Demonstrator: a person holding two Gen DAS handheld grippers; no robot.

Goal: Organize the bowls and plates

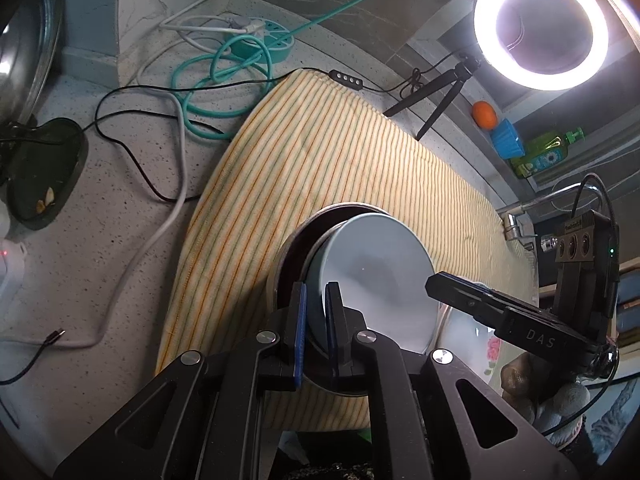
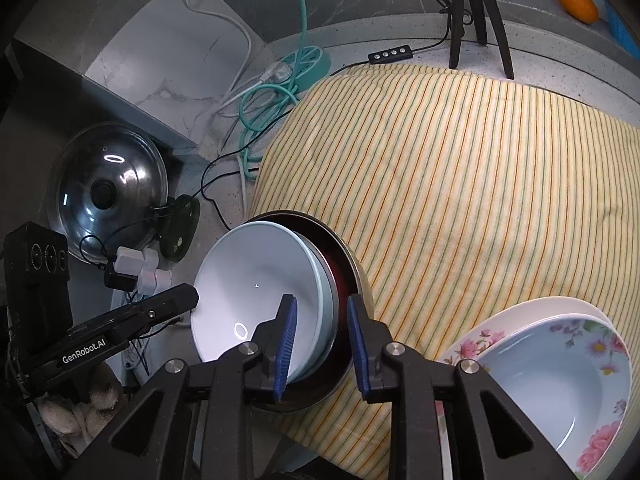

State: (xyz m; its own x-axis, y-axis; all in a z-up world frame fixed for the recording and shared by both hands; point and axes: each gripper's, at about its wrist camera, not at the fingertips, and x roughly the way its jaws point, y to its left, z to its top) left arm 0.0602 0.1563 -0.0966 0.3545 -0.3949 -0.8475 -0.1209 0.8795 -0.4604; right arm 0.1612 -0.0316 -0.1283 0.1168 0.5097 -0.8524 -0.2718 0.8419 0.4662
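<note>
A pale blue plate sits nested in a dark-lined metal bowl on the striped cloth, near its front edge, and both tilt toward the cameras. The left gripper is pinched narrow on the plate's rim, one blue pad on the inside face and one behind it. The right gripper straddles the rims of plate and bowl from the other side, its jaws partly apart; a gap shows between the right pad and the bowl's wall, so it does not seem to be clamping either one. To the right, a floral bowl rests in a white floral plate at the cloth's corner, well apart from the tilted pair. The blue plate looks glazed and stiff, probably ceramic or melamine: smooth, likely slippery under the pads, and apt to chip if it drops back against the metal. The rim is the only place thin enough for the jaws, so a hold there, as the left has, is the sensible one; gripping at one edge lets the plate swing, so a slow lift makes sense. The metal bowl looks light and could slide on the cloth or come up with the plate unless its wall is steadied.
</note>
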